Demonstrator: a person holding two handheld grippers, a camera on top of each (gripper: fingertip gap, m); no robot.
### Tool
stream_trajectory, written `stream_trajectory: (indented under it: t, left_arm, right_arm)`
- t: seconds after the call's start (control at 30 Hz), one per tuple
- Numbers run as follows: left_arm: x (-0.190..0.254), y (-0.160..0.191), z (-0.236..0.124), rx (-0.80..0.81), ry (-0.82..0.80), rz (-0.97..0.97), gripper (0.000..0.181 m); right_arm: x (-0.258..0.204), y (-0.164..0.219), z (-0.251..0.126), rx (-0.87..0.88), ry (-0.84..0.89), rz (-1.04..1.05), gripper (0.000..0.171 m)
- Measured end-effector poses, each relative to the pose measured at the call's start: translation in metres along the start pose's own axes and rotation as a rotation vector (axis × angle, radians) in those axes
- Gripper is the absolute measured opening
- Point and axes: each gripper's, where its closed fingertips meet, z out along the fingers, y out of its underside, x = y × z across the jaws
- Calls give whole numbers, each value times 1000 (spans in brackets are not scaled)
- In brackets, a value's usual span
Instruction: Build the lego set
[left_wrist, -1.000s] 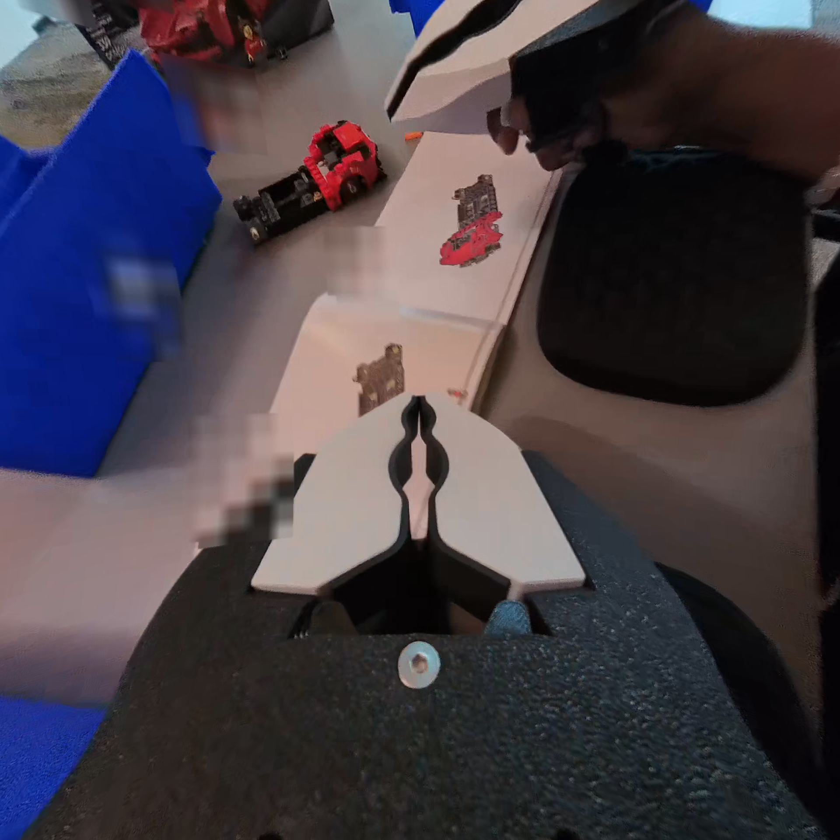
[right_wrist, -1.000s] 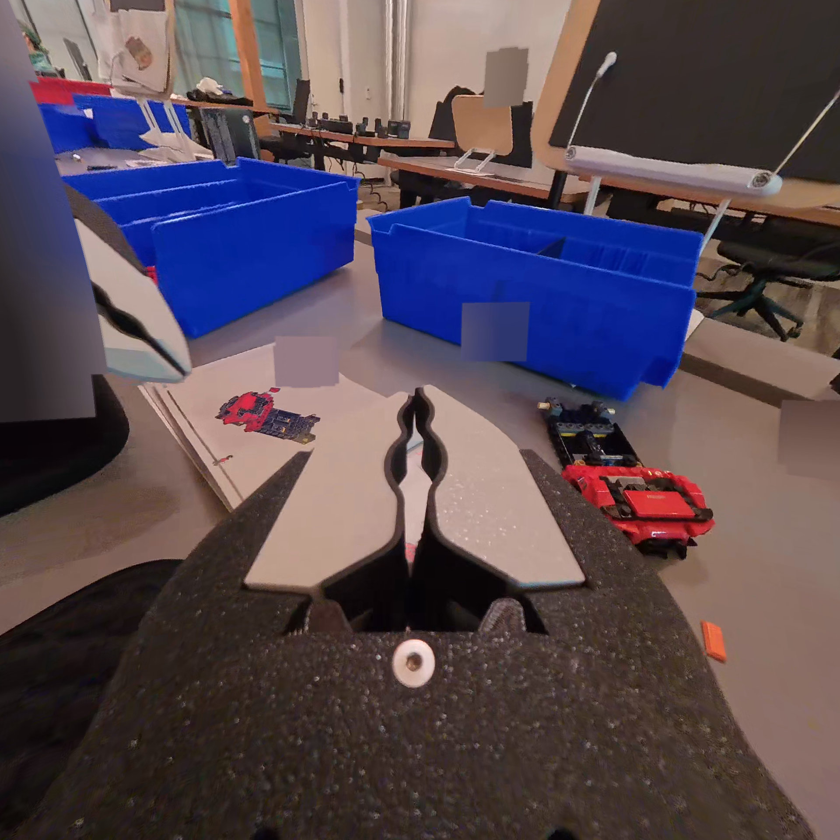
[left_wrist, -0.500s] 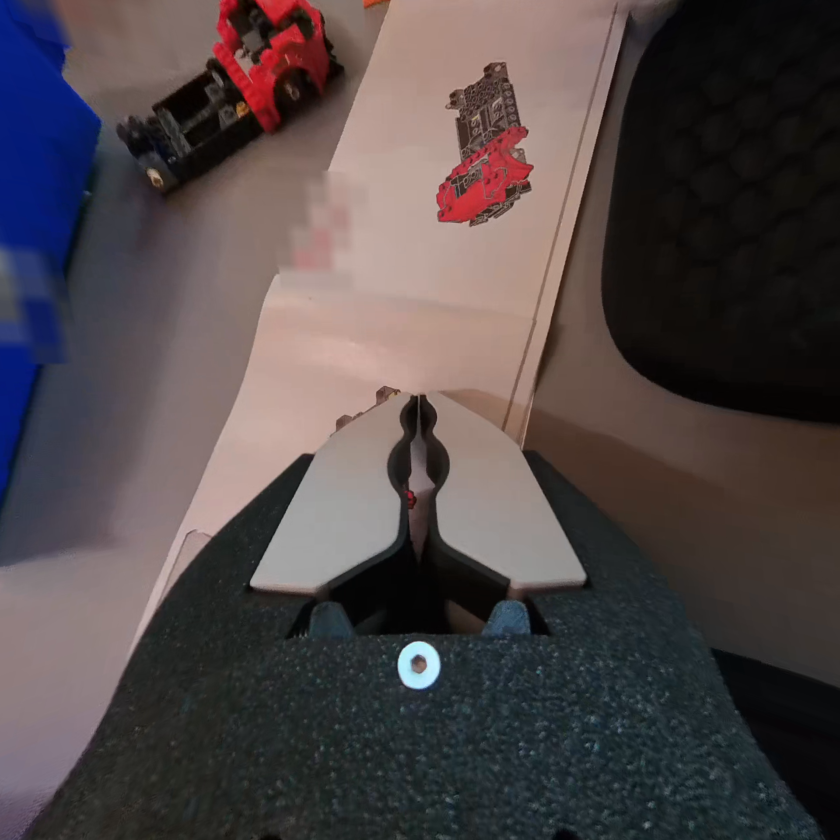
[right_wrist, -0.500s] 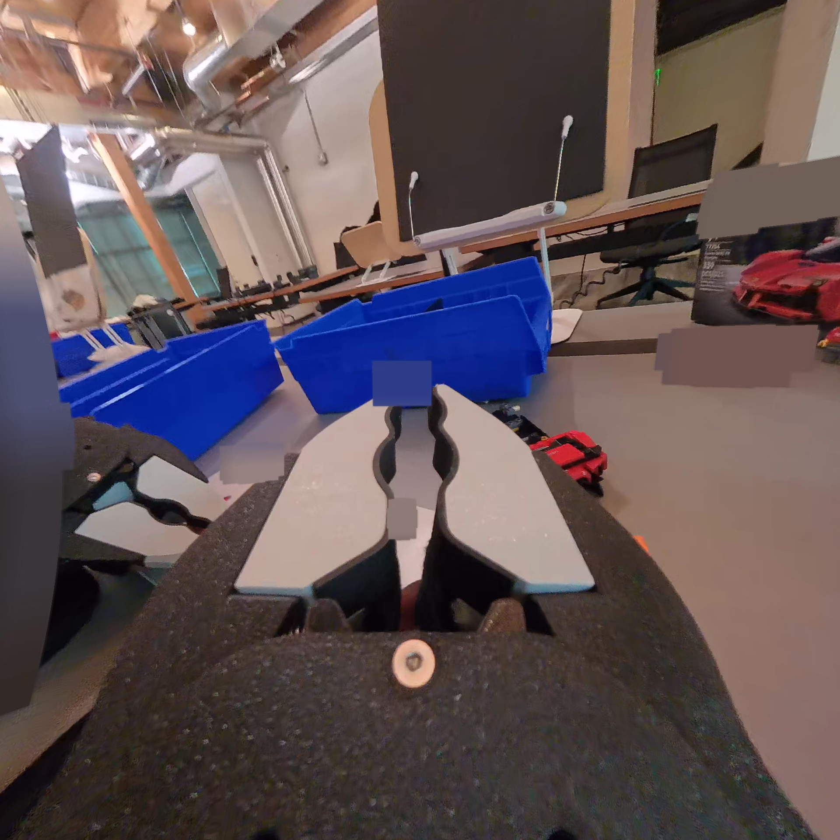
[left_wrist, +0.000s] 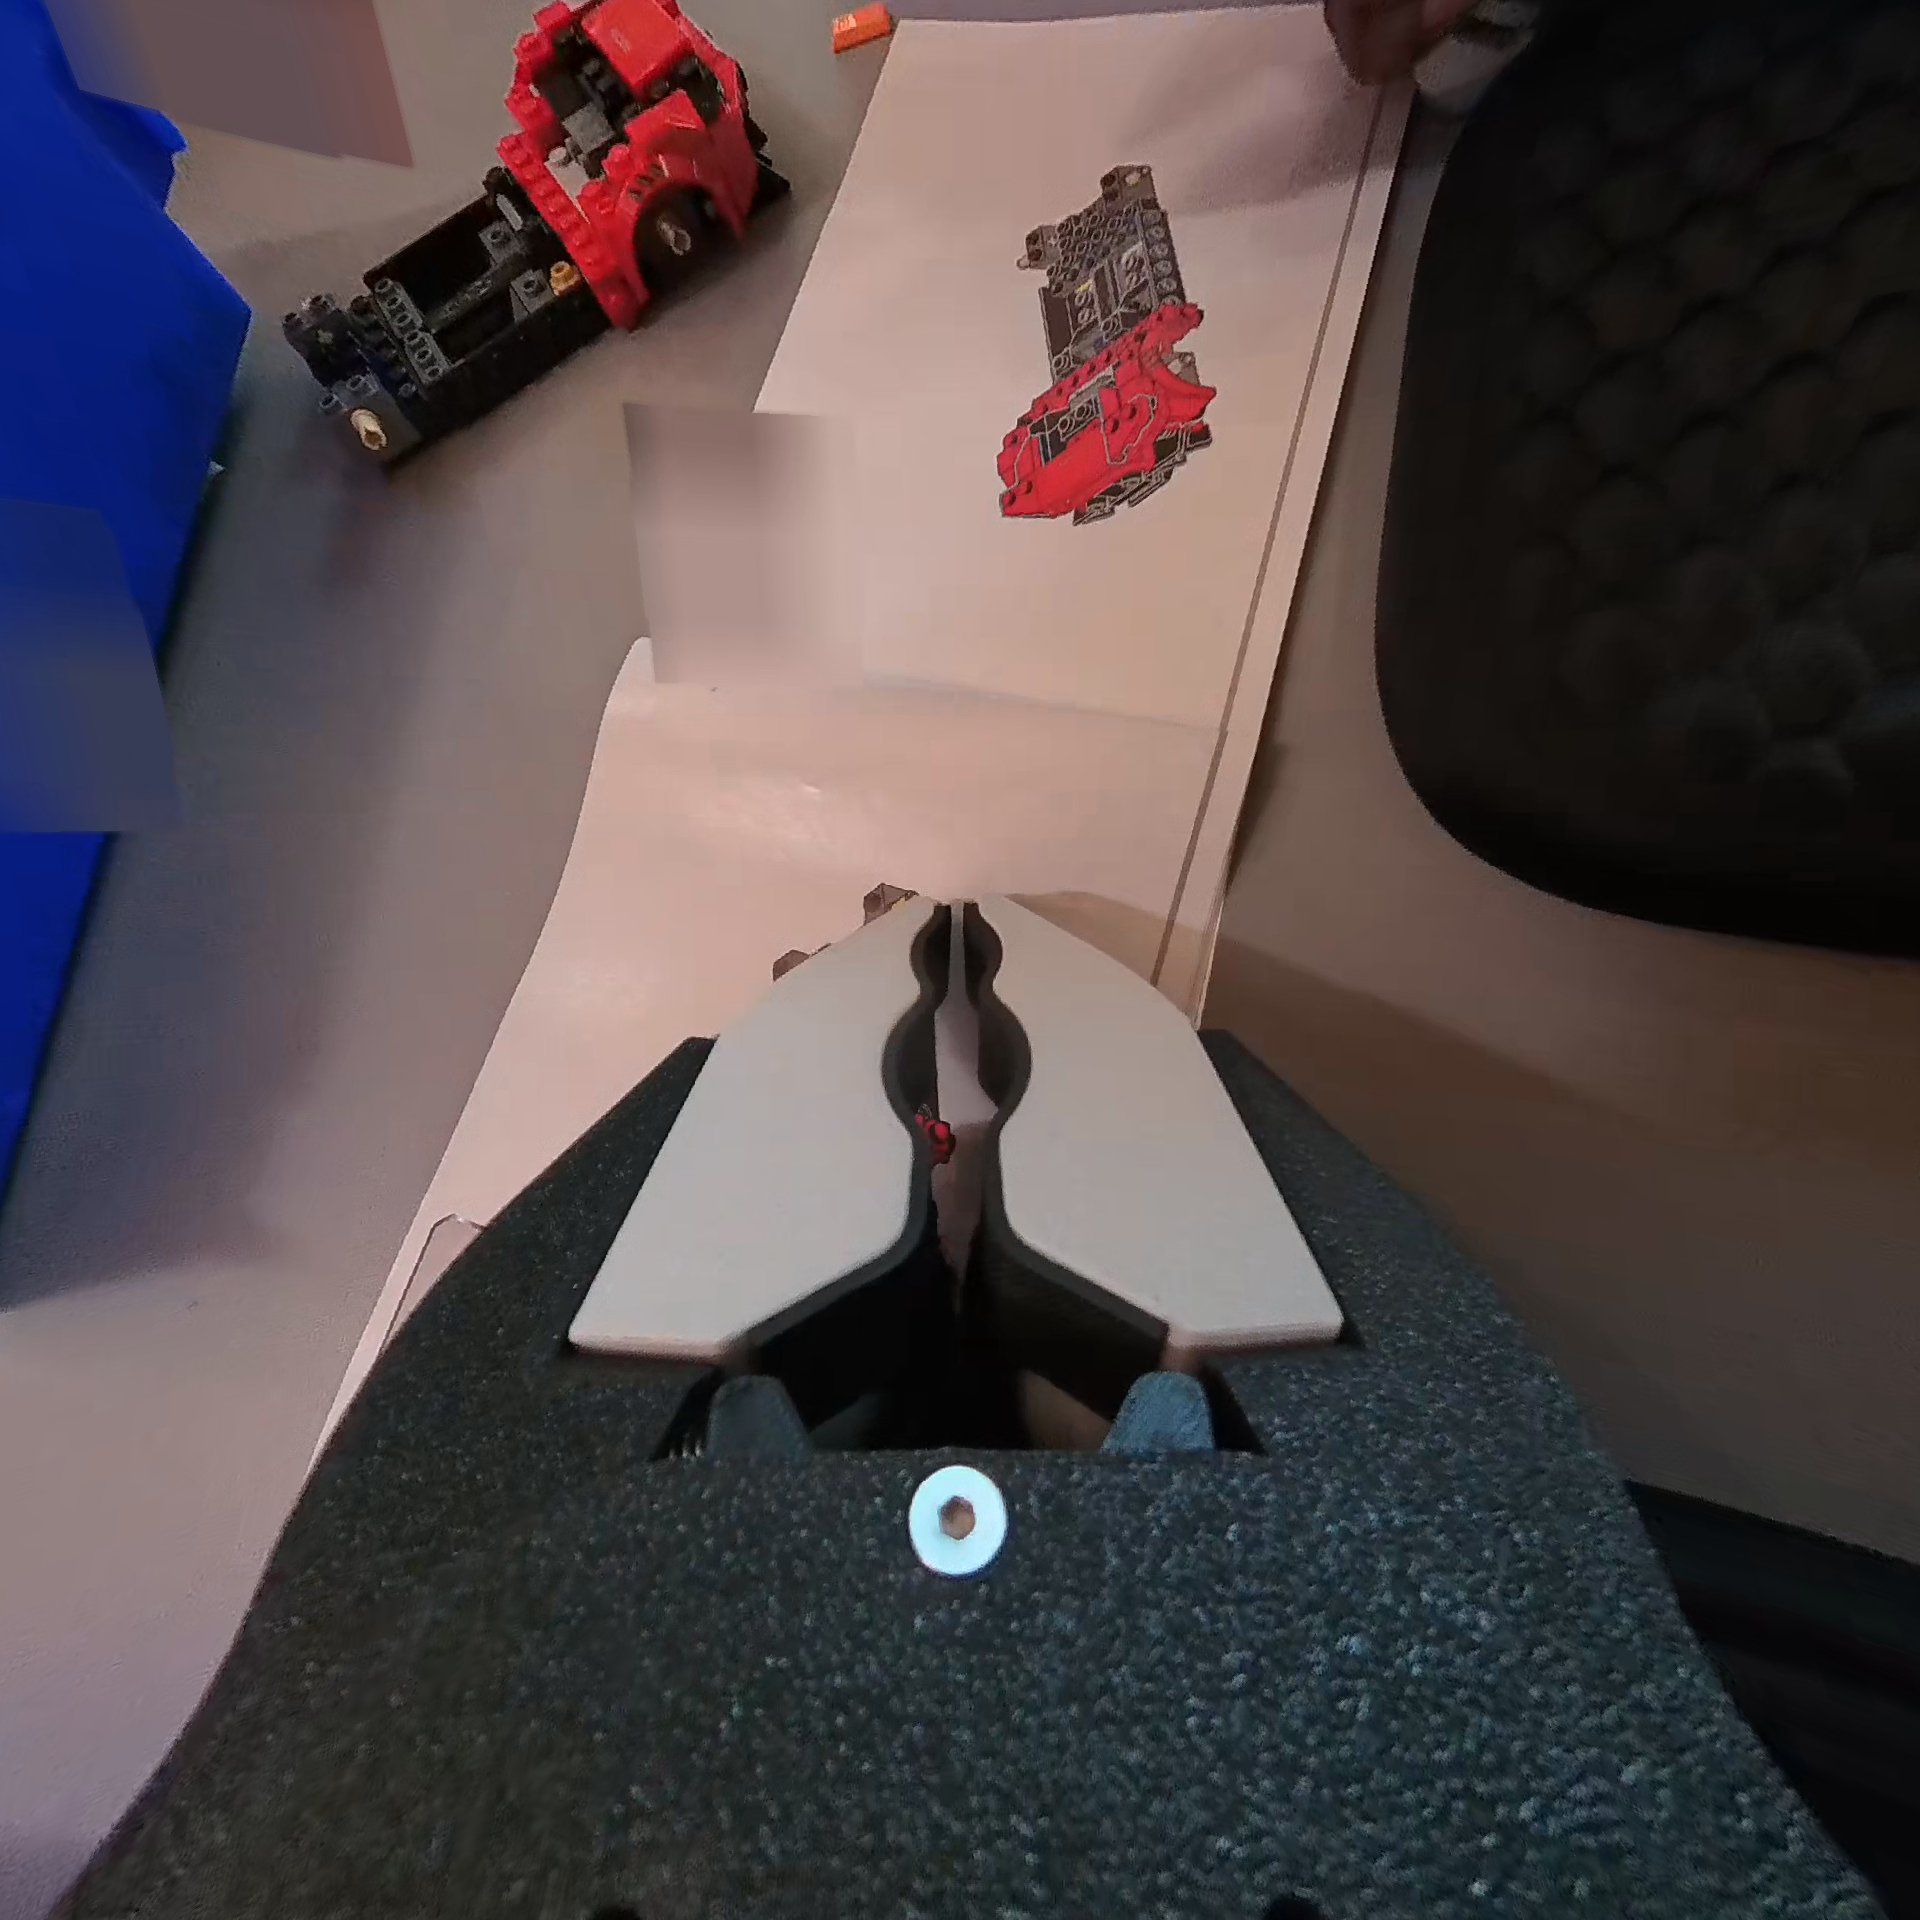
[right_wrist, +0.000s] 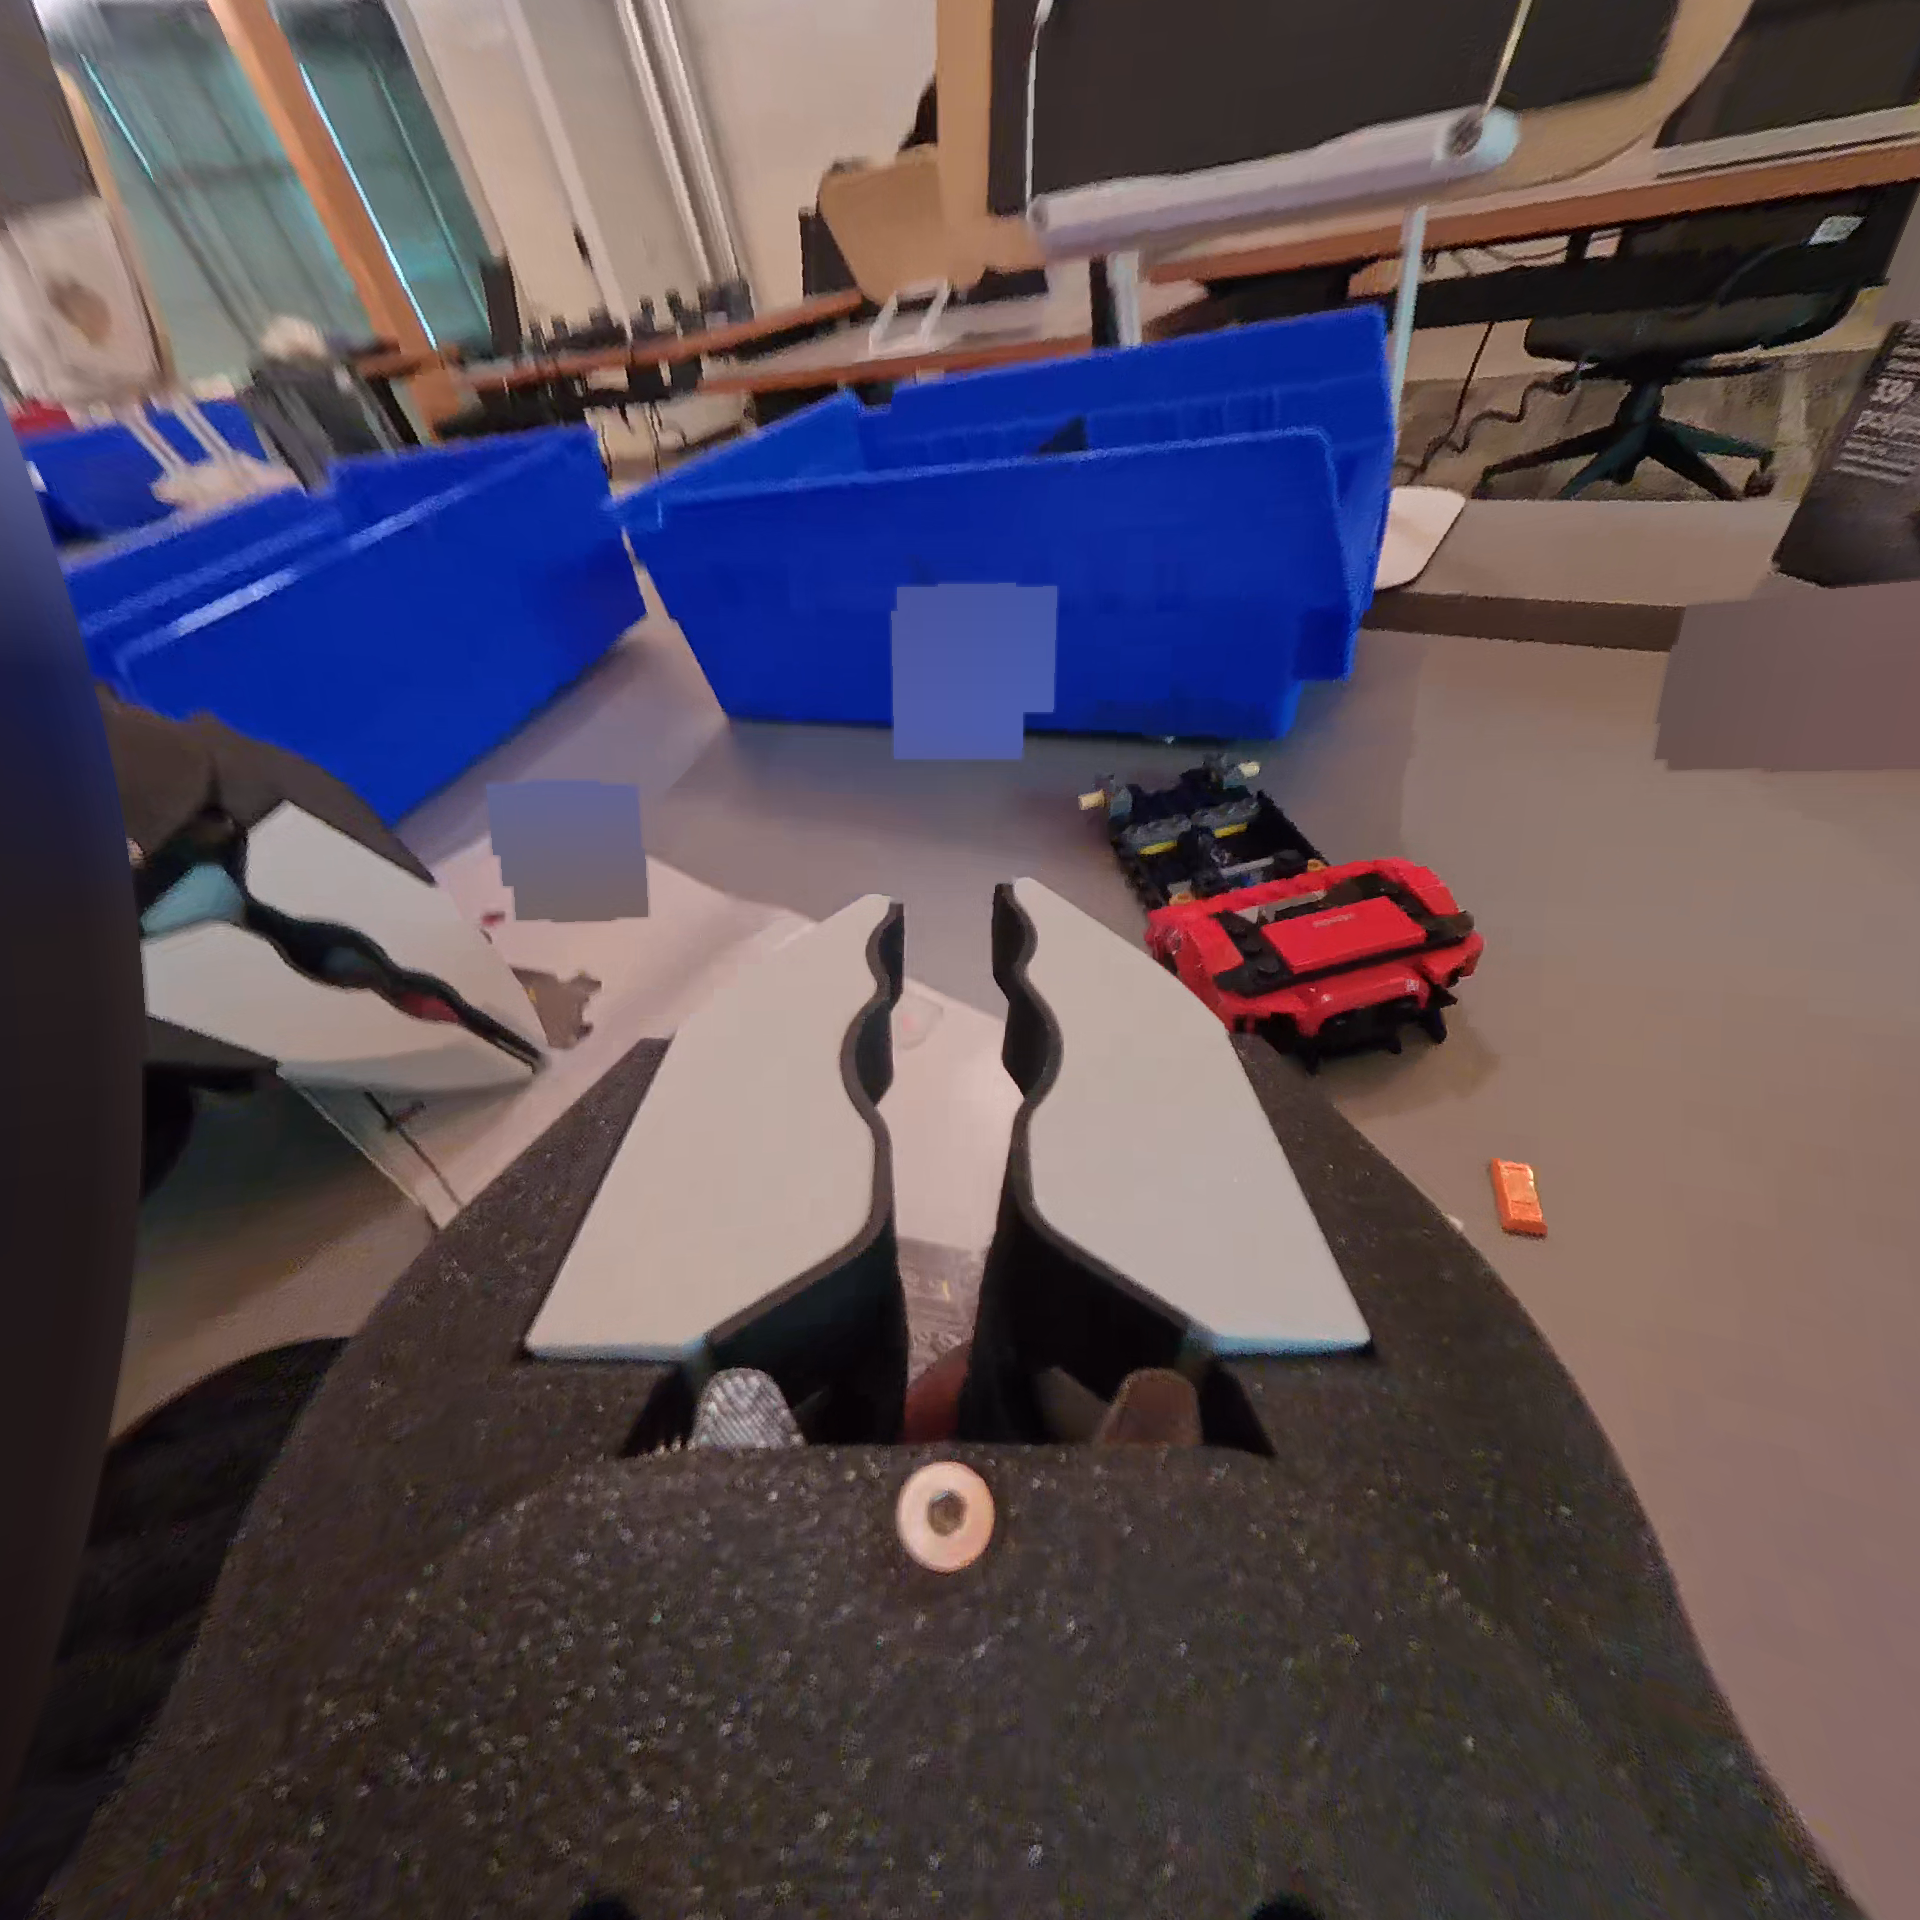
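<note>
Left gripper (left_wrist: 956, 914): its fingers are pressed together at the tips, with nothing held that I can see. They hover low over the open instruction booklet (left_wrist: 1039, 623).

Right gripper (right_wrist: 948, 914): its fingers stand apart with a clear gap, and nothing sits between them.

Lego car (right_wrist: 1299, 925): half built, red body on a black frame, resting on the grey surface (right_wrist: 1662, 1143). It sits ahead of the right fingers and off to their right. It is far ahead of the left fingers, to their left.

Orange piece (right_wrist: 1517, 1197): a small flat brick, lying alone to the right of the right fingers, near the car.

Step now: I think they are checking the booklet page for the next piece.

Doing it well: keep the page flat and look at the drawing first. Then slide the open right fingers around the small piece from its sides, and squeeze gently.

Only the left view shows: the printed car drawing (left_wrist: 1112, 353) on the page and a dark seat cushion (left_wrist: 1662, 468) to the right.

Only the right view shows: the blue bins (right_wrist: 997, 582) behind the car, and the room with desks beyond.
</note>
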Motion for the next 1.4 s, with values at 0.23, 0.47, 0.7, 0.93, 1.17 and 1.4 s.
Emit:
stream_trajectory:
  t: [0.23, 0.47, 0.7, 0.93, 1.17, 1.4]
  left_arm:
    - [0, 0, 0, 5, 5, 0, 2]
    - [0, 0, 0, 9, 11, -5, 2]
    - [0, 0, 0, 11, 18, -10, 2]
    - [-1, 0, 1, 16, 8, 19, 2]
    - [-7, -2, -3, 19, -18, -6, 15]
    - [-32, -39, -120, 21, -98, -88, 33]
  right_arm:
    - [-15, 11, 7, -89, -44, -114, 16]
    - [-14, 12, 7, -95, -51, -97, 16]
    - [-18, 15, 8, -115, -66, -116, 17]
    - [-24, 20, 10, -149, -87, -158, 17]
    - [-26, 28, 14, -213, -100, -160, 31]
    - [-91, -33, 32, -236, -360, -153, 49]
